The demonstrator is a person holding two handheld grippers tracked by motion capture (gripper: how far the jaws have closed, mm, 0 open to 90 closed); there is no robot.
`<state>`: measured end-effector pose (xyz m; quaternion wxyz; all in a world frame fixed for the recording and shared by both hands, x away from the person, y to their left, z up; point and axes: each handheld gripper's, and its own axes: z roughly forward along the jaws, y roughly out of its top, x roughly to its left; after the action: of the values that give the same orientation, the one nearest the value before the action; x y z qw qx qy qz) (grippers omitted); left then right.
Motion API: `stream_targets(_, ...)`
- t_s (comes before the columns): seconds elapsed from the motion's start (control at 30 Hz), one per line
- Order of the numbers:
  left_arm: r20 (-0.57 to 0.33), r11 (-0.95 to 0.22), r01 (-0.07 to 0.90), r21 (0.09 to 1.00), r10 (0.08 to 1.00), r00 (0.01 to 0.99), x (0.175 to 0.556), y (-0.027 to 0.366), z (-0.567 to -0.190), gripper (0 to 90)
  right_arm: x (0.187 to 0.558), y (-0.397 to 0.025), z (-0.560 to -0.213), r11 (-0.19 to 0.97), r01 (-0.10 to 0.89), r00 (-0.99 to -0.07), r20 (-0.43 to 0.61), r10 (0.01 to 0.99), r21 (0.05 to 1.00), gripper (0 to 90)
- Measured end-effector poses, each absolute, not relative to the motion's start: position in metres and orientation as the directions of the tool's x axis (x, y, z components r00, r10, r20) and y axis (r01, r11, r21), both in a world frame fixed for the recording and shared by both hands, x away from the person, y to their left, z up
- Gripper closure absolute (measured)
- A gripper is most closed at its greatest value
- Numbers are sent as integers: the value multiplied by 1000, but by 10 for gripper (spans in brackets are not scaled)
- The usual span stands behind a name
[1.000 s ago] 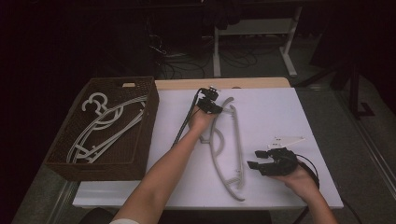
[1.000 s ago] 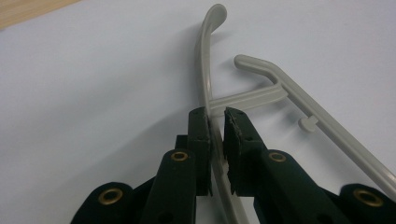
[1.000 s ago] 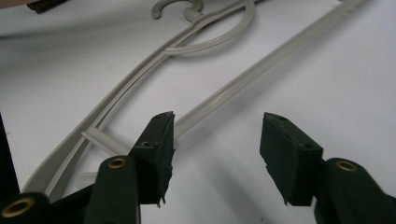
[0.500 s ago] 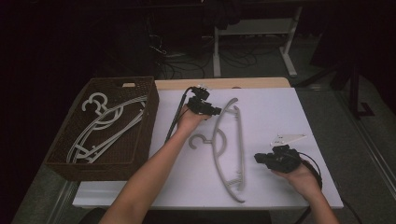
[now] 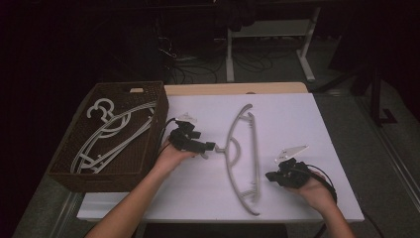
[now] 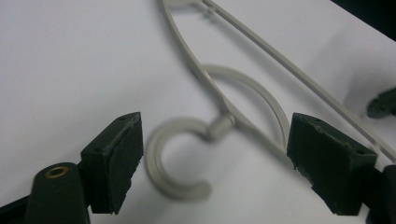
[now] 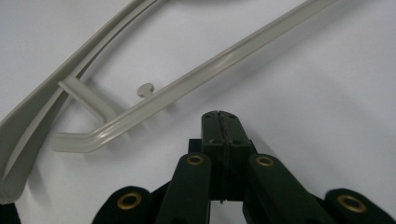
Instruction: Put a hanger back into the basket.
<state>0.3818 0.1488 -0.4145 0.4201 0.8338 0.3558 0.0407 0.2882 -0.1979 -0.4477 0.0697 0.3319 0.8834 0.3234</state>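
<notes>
Desk [image 5: 322, 129], white, bearing everything. At its 9 o'clock edge, a brown wicker basket [image 5: 148, 144] with several pale hangers [image 5: 111, 134] heaped inside.

Near desk centre, one grey hanger [image 5: 246, 153] lying flat, long axis running 12 to 6 o'clock, hook [image 6: 175, 161] pointing toward 9 o'clock, toward the basket.

Left claw [image 5: 208, 147] just beside that hook, at the hanger's 9 o'clock, aimed toward 3 o'clock. Jaws spread wide in the left gripper view, hook lying between them on the desk, neither pad touching it; neck and curved brace beyond at 1 o'clock. Clearly the nearer claw for the grab.

Right claw [image 5: 273, 175] at the hanger's 4 o'clock, close to the lower end of its straight bar. Jaws pressed together in the right gripper view [image 7: 220, 126], pinching nothing; bar end just ahead at 10 o'clock, apart from the tips.

Likely next: closing on the hook, then carrying toward 9 o'clock into the basket. Bare desk between hook and basket; the basket wall the only thing to clear. Long lower arm of the hanger apt to swing.
</notes>
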Motion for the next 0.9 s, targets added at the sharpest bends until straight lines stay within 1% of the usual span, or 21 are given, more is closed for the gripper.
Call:
stream_targets(0.13,-241,-385,561,733,625,743,367,159,-421,182,287,-189,-451,603,535,-787,89,611,591,893)
stream_targets(0.23,-236,-383,564,731,634,737,365,162,-423,182,284,-182,-452,626,525,-800,83,594,576,893)
stream_targets(0.57,-229,-379,558,738,637,736,363,162,-419,182,282,-157,-451,658,484,-837,85,541,576,893)
stream_targets(0.9,-228,-370,567,736,653,723,365,167,-419,187,293,-102,-449,695,403,-887,68,457,595,894)
